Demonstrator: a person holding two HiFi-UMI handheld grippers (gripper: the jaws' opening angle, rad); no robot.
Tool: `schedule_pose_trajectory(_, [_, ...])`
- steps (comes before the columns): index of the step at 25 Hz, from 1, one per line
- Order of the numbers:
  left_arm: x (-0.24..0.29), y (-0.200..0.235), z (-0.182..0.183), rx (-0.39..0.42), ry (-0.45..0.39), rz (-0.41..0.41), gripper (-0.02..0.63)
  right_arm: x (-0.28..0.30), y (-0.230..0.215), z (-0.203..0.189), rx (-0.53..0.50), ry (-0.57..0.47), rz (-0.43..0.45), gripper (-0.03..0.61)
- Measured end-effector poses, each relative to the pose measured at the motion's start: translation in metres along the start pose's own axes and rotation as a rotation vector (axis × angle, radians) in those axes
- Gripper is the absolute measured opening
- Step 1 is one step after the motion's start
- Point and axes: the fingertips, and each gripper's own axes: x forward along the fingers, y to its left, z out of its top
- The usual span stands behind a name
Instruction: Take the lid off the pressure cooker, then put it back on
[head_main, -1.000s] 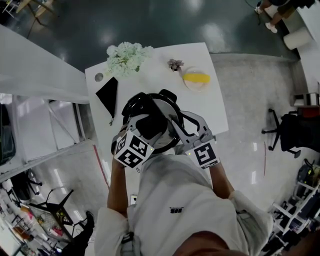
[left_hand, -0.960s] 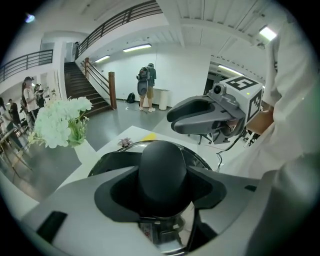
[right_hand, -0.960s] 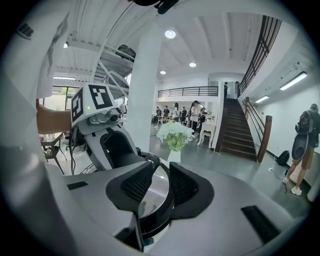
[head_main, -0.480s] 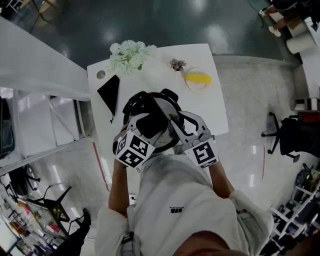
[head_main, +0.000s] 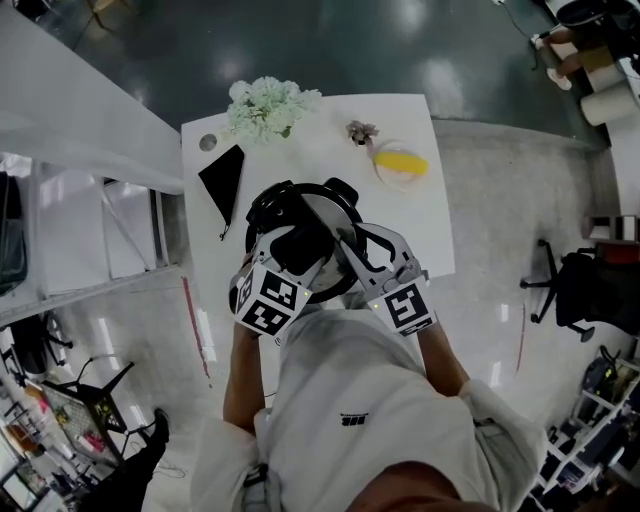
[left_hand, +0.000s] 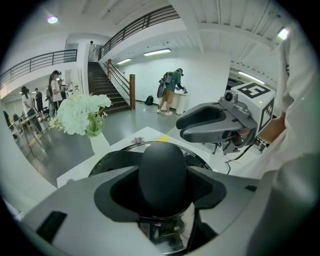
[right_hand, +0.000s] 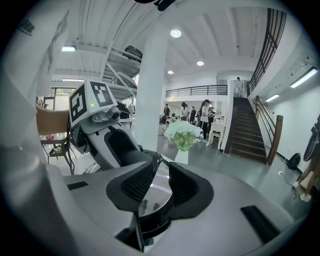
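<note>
White table (head_main: 432, 215) on a glossy floor, with both tongs gripping a lidded pressure cooker (head_main: 340, 190).

Beyond the left tongs (left_hand: 164, 172) and off to their left, a flat black object (head_main: 222, 175) lies on the table. A bunch of pale flowers (head_main: 268, 105) stands farther back. The left tongs point down onto the cooker's shiny lid (head_main: 322, 212) and are clenched on its black knob (left_hand: 163, 165), which fills the gap between their pads. The lid sits on the cooker, between the two tongs and just in front of the person. The right tongs (right_hand: 159, 182) reach in at the cooker's near right edge, closed around the black side handle (right_hand: 156, 226) low between their pads. Well beyond the right tongs are a small dried flower (head_main: 358, 130) and a plate (head_main: 400, 165) holding something yellow.
</note>
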Motion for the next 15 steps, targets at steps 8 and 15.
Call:
schedule_pose_trajectory(8, [-0.0005,0.0030,-0.0010,-0.100,-0.022,0.099,0.290,0.0029,0.0027,-0.0043,0.013,-0.032,0.041,0.104])
schedule_pose_trajectory(15, [-0.0005,0.0044,-0.0004,-0.150,-0.036,0.150,0.293,0.0021,0.0013,-0.0086,0.030,-0.043,0.030,0.104])
